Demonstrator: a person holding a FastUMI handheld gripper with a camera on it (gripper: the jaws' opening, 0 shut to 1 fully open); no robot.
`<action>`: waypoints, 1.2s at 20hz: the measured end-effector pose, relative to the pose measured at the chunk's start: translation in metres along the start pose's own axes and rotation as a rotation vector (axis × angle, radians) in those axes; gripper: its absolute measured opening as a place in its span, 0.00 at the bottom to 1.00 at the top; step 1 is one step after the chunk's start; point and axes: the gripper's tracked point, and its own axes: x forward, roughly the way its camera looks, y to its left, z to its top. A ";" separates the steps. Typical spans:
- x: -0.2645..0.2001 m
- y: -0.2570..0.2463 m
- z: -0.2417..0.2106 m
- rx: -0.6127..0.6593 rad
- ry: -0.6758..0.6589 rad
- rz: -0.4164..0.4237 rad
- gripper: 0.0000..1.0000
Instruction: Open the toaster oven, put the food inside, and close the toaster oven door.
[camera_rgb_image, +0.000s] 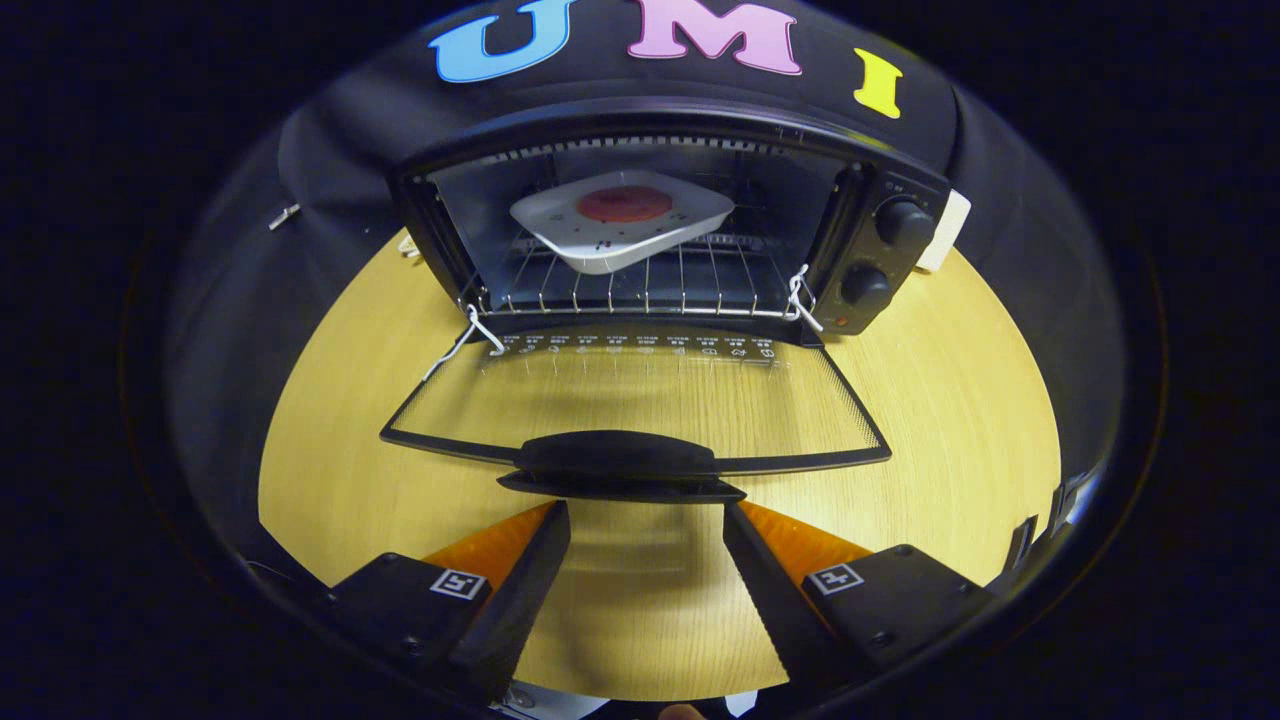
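Claw open just short of lowered oven door handle

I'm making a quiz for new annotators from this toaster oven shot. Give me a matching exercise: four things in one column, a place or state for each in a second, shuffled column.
Things:
1. white tray
2. oven door
3. door handle
4. gripper

States:
A. open, holding nothing
B. just ahead of the fingers
C. on the wire rack inside the toaster oven
D. folded down over the wooden table

Pairs: 1-C, 2-D, 3-B, 4-A
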 end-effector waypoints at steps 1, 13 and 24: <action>-0.005 -0.001 0.007 0.004 -0.020 0.003 1.00; -0.080 -0.003 0.106 0.162 -0.275 0.123 0.99; -0.214 -0.068 0.202 0.065 -0.648 0.106 0.99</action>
